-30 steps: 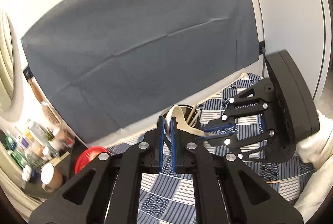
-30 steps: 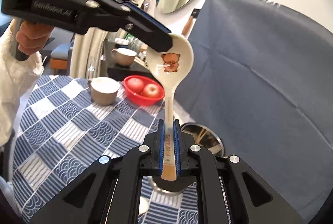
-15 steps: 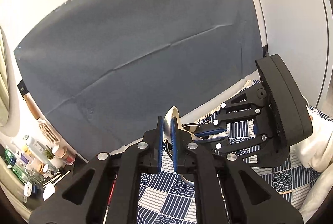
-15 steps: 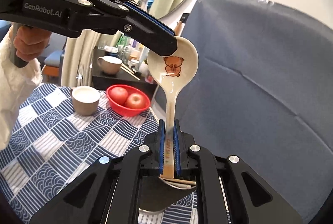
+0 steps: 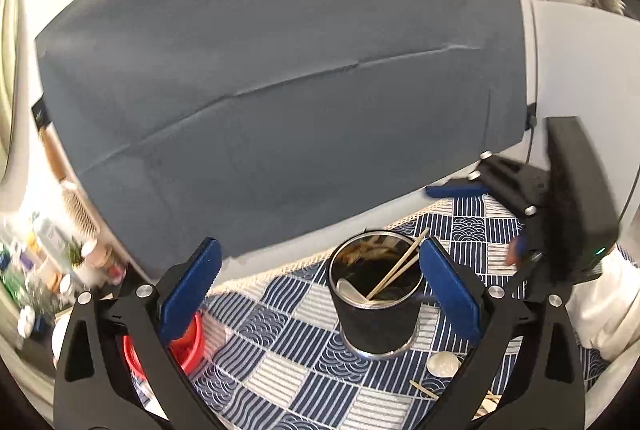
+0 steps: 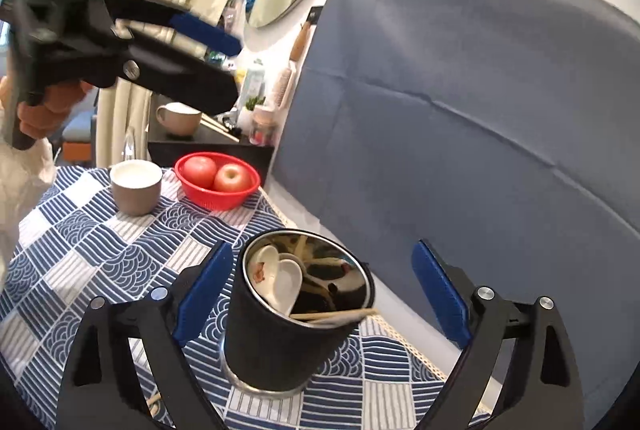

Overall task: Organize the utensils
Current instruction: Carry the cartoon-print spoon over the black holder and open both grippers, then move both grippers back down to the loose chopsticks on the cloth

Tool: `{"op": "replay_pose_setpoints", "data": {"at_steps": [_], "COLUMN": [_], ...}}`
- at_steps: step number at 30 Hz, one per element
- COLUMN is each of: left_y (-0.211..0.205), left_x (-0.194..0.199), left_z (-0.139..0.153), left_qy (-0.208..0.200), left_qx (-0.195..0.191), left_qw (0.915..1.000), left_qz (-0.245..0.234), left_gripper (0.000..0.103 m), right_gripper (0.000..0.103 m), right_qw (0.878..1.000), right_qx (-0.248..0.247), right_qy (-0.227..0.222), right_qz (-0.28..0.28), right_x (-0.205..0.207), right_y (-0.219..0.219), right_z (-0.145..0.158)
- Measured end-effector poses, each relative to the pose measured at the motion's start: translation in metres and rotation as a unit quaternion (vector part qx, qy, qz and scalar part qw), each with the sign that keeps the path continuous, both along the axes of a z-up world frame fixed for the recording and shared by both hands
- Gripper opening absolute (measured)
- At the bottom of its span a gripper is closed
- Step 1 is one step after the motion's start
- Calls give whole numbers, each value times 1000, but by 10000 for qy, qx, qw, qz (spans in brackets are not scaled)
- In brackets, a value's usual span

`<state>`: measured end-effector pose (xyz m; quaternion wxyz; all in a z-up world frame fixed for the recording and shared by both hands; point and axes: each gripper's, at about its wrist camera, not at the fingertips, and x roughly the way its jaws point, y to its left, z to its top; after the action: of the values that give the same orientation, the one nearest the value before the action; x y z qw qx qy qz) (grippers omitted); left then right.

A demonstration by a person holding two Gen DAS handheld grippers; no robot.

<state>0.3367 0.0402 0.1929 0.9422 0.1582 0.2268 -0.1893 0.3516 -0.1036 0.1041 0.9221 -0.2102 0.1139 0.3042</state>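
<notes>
Right gripper point(image 6: 320, 294) and left gripper point(image 5: 316, 282) both have jaws opening wide with nothing pinched, straddling the holder point(image 6: 296, 314) at bottom centre, probably to let the spoons point(image 6: 280, 278) drop in. Holder is a dark steel-lined cup on the checked bench point(image 6: 100, 250); white spoons lie bowl-up inside, chopsticks point(image 6: 332, 315) leaning across the rim. Further back, upper left: cup point(image 6: 136, 186), red bowl point(image 6: 218, 186) of apples.

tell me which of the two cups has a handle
The cream mug on the dark shelf behind has a handle; the brown handleless cup sits on the blue patterned tablecloth.
</notes>
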Motion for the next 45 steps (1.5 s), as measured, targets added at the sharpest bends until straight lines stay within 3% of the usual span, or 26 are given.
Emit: {"op": "replay_pose_setpoints", "data": {"at_steps": [6, 21, 45], "left_y": [13, 18, 15], "left_x": [-10, -42, -65], "left_z": [-21, -76, -162], "left_qy": [305, 870, 1755], "left_qx": [-64, -166, -231], "left_qw": [9992, 9957, 9837], "left_qz": [263, 279, 307], "left_gripper": [97, 97, 97], "right_gripper": [88, 89, 89], "right_qw": [9998, 9971, 9812], "right_qx": [-40, -193, -726], "right_qy": [25, 512, 1519], "right_qz": [-176, -522, -939], "right_x": [-17, -48, -56], "right_y": [-11, -15, -10], "right_z": [0, -28, -89]}}
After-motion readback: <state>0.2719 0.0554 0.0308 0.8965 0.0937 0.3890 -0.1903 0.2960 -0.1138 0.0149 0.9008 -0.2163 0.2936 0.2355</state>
